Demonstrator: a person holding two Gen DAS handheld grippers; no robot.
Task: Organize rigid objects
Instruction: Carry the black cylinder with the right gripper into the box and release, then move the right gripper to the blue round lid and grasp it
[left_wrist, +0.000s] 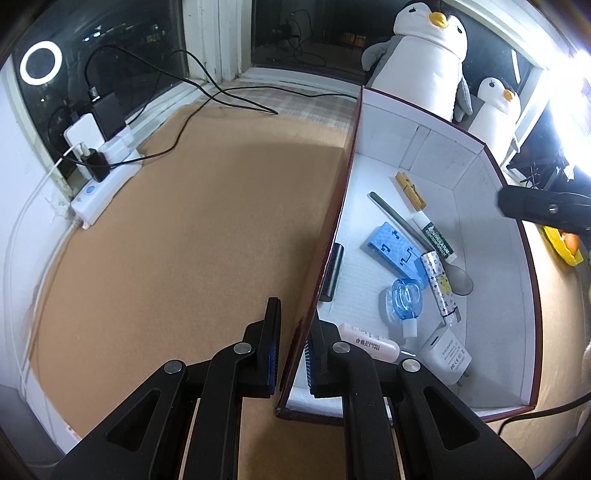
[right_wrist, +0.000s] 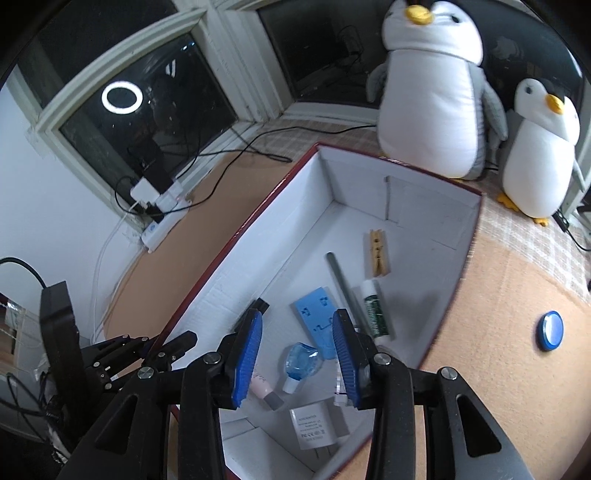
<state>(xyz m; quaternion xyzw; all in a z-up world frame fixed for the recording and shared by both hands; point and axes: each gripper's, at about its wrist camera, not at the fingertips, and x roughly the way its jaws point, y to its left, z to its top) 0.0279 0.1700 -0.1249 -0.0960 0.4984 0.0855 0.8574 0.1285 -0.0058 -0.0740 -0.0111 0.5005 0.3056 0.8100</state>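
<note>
A white box with a dark red rim (left_wrist: 343, 192) (right_wrist: 236, 236) holds several small objects: a blue plastic block (left_wrist: 391, 251) (right_wrist: 317, 314), a clear blue bottle (left_wrist: 402, 299) (right_wrist: 301, 360), a wooden clothespin (left_wrist: 410, 190) (right_wrist: 377, 253), a white charger (left_wrist: 445, 356) (right_wrist: 314, 428), a green-and-white tube (left_wrist: 436, 236) (right_wrist: 375, 310) and a grey spoon (left_wrist: 399, 221). My left gripper (left_wrist: 293, 354) is shut on the box's left wall near its front corner. My right gripper (right_wrist: 297, 360) is open and empty above the box's front part.
A round blue-rimmed lid (right_wrist: 550, 330) lies on the brown tabletop right of the box. Two plush penguins (right_wrist: 432, 88) (right_wrist: 539, 147) stand behind the box. A white power strip with chargers and cables (left_wrist: 99, 177) sits at the left by the window. A yellow object (left_wrist: 563, 243) lies at the far right.
</note>
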